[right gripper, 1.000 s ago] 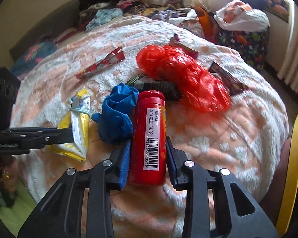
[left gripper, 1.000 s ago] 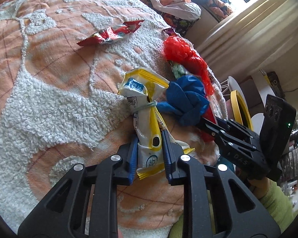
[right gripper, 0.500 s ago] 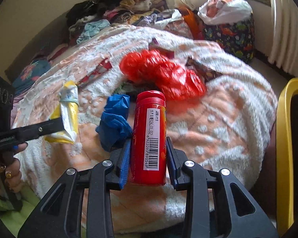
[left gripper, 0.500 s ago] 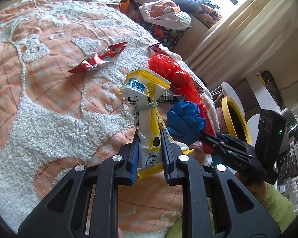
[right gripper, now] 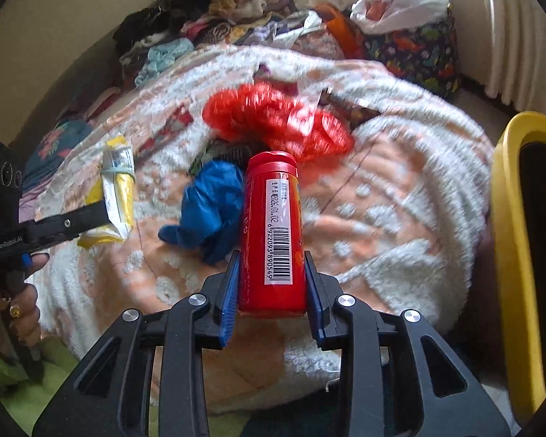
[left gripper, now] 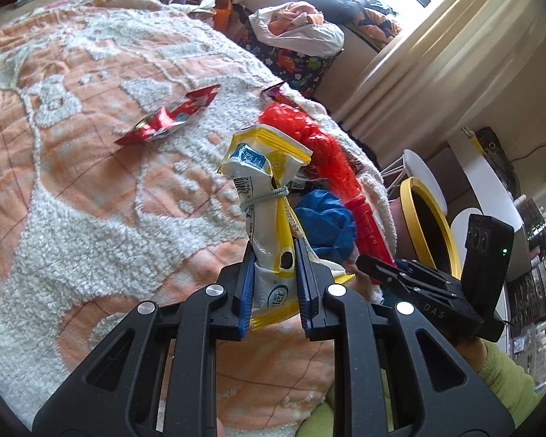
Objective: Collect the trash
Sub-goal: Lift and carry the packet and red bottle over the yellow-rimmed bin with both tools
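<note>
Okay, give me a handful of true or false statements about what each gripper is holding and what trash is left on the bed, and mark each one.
1. The left gripper is shut on a yellow and white packet. True.
2. The right gripper is empty. False: its fingers clamp a red canister.
3. A crumpled blue bag lies on the blanket. True.
4. The red foil wrapper is inside the yellow-rimmed bin. False: it lies on the blanket.
5. The packet has a band tied around it. True.
</note>
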A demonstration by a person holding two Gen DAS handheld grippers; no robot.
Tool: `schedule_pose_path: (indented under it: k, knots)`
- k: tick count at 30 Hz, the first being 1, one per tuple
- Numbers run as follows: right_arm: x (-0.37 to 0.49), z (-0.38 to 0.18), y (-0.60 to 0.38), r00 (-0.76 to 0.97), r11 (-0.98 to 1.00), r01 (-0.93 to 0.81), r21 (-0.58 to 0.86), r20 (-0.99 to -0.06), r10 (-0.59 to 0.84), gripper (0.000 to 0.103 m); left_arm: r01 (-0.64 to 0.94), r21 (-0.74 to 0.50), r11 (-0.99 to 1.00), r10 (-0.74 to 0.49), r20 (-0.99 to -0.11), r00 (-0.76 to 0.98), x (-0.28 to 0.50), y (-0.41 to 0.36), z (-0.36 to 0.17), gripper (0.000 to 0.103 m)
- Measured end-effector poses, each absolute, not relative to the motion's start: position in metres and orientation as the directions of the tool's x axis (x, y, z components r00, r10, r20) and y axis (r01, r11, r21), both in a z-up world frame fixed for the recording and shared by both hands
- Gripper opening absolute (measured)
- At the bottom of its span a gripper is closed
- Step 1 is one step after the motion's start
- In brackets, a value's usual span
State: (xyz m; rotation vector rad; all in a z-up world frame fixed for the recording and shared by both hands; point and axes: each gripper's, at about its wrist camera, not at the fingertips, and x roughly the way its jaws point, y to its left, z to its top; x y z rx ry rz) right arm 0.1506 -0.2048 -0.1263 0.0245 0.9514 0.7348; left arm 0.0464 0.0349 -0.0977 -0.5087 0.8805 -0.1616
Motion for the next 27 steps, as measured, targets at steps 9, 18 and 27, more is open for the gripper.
schedule_pose_path:
  k: [9, 18, 27]
  knots:
    - [0.149, -0.093, -0.226, 0.447, 0.762, -0.555, 0.334, -0.653, 0.612, 0.031, -0.017, -0.486, 0.874, -0.356, -0.663, 0.658, 0.059, 0.015, -0.08, 0.014]
    - [0.149, -0.071, -0.244, 0.492, 0.761, -0.555, 0.336, -0.605, 0.626, 0.031, 0.029, -0.473, 0.881, -0.363, -0.634, 0.682, 0.069, -0.005, -0.06, 0.014]
    - [0.15, -0.058, -0.264, 0.533, 0.774, -0.534, 0.34, -0.575, 0.62, 0.031, 0.069, -0.468, 0.881, -0.381, -0.615, 0.69, 0.076, -0.023, -0.05, 0.014]
